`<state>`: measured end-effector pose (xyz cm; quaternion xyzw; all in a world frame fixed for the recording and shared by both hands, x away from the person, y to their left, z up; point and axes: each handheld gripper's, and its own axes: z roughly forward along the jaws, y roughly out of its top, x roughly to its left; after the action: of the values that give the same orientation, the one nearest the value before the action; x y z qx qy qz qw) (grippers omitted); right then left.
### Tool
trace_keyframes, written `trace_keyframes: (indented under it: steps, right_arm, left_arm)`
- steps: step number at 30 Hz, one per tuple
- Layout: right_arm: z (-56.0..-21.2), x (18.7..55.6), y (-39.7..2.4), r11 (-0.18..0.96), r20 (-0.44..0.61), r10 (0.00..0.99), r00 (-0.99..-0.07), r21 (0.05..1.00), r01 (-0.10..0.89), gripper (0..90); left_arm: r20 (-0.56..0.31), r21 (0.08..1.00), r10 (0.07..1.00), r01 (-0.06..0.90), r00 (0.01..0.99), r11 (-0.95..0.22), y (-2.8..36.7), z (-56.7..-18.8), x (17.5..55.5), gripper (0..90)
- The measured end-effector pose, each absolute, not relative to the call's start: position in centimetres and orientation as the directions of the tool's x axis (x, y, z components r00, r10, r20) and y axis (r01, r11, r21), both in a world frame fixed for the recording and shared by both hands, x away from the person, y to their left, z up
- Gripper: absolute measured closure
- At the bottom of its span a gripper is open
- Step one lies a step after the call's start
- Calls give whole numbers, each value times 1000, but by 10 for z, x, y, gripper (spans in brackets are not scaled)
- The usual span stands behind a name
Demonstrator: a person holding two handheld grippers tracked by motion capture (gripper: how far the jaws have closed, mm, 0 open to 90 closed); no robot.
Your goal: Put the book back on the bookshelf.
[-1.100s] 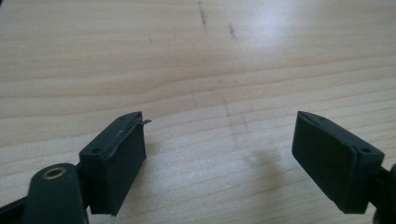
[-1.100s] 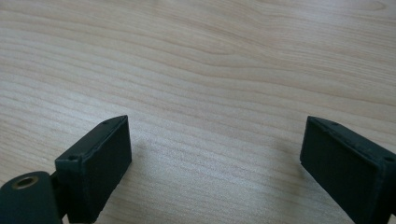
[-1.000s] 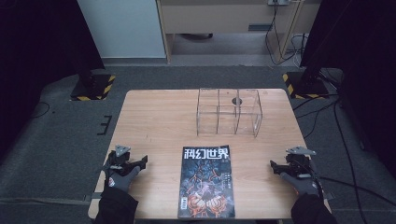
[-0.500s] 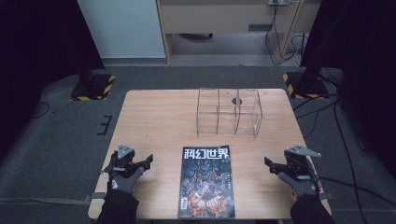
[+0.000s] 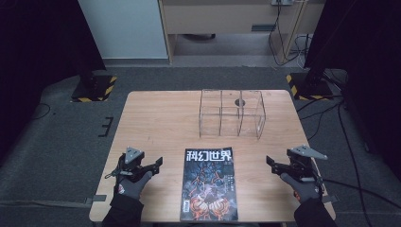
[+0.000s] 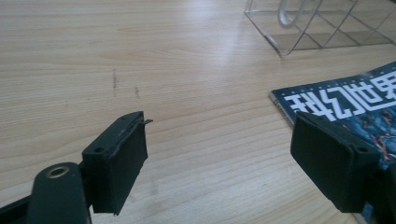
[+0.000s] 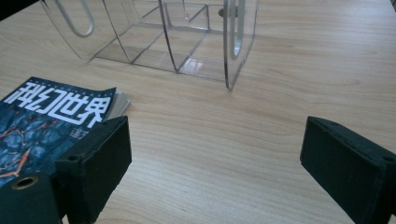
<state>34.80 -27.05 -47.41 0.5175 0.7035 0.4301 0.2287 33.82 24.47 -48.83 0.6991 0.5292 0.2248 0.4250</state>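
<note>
Pale wood shows bare between both pairs of tongs, each spread wide with nothing held. Between the left tongs (image 5: 153, 164) and the right tongs (image 5: 272, 163) lies a dark-covered magazine (image 5: 209, 183), flat on the surface (image 5: 156, 118), just beside each pair and touching neither. Beyond the magazine, farther from both tongs and nearer the right pair, stands a clear acrylic divider box (image 5: 231, 113), upright.
</note>
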Motion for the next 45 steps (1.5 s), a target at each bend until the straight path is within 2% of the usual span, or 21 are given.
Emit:
trace_keyframes:
  steps: [26, 45]
  right_arm:
    - [-464, 348, -217, 156, 124, 876, -467, 842, 517, 111]
    - [-477, 347, -184, 205, 116, 850, -514, 826, 525, 125]
  left_arm:
    - [-155, 843, 897, 529, 413, -99, 212, -487, 337, 183]
    - [-104, 832, 871, 522, 480, -189, 186, -498, 339, 204]
